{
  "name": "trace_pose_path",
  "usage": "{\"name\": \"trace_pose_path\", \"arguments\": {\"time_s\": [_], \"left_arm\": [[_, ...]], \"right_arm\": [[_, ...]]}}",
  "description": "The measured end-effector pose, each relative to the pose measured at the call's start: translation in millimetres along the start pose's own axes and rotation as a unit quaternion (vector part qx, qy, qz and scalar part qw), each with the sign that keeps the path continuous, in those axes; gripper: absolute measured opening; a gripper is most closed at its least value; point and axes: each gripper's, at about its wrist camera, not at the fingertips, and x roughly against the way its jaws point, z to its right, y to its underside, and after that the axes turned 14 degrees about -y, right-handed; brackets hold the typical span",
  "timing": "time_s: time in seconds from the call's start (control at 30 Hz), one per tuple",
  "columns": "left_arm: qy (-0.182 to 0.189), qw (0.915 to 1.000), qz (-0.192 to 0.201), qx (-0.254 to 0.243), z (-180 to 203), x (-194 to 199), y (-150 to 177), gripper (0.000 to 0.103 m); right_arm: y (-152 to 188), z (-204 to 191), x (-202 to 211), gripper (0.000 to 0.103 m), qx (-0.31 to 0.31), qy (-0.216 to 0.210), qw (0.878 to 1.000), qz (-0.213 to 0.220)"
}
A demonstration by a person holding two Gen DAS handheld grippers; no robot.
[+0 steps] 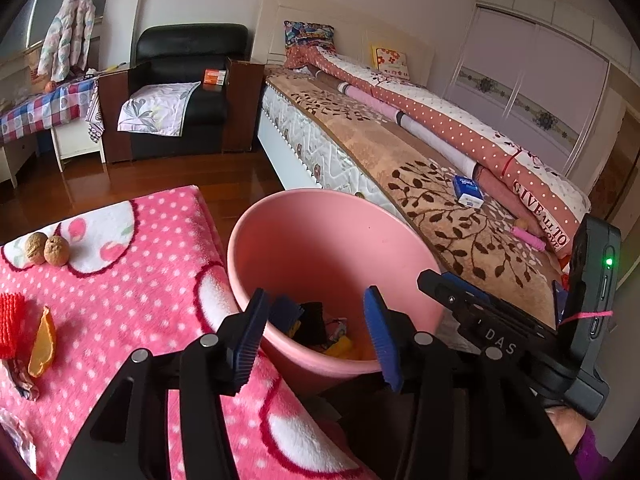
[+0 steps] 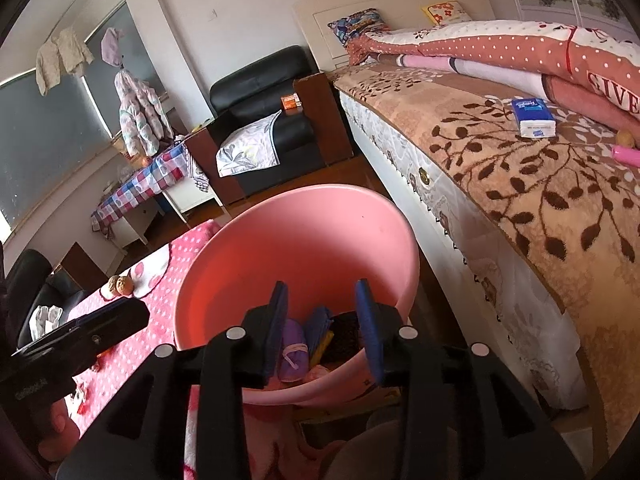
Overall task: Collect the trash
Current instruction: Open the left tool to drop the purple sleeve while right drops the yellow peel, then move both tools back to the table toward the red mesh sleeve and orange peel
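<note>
A pink bin (image 1: 320, 240) stands on the floor between a pink dotted blanket (image 1: 132, 300) and the bed; it also shows in the right wrist view (image 2: 280, 248). Several bits of trash lie in its bottom, among them a purple packet (image 2: 294, 354). My left gripper (image 1: 316, 336) is open and empty over the bin's near rim. My right gripper (image 2: 322, 332) is open and empty over the bin too. On the blanket lie two walnuts (image 1: 46, 250), an orange peel (image 1: 42, 346), a red mesh piece (image 1: 12, 330) and a crumpled wrapper (image 1: 22, 378).
The bed (image 1: 440, 184) runs along the right with a blue tissue pack (image 1: 467, 191), a pink object (image 1: 530, 237) and a rolled quilt. A black armchair (image 1: 184, 80) and a side table with a checked cloth (image 1: 44, 108) stand at the back. The floor is wood.
</note>
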Motion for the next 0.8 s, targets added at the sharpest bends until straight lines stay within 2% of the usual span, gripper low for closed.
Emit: {"name": "trace_pose_path", "arguments": {"time_s": [0.5, 0.67, 0.8], "left_arm": [[-0.015, 0.9991, 0.025, 0.03, -28.3, 41.8, 12.4, 0.05], [-0.042, 0.9976, 0.03, 0.046, -47.4, 54.8, 17.4, 0.05], [-0.079, 0.9949, 0.04, 0.048, -63.5, 64.3, 21.8, 0.05]], "right_arm": [[12.2, -45.9, 9.8, 0.036, 0.043, -0.015, 0.999, -0.009], [20.9, -69.3, 9.5, 0.036, 0.066, -0.022, 0.998, -0.012], [28.4, -89.2, 5.8, 0.036, 0.089, -0.021, 0.996, -0.014]]}}
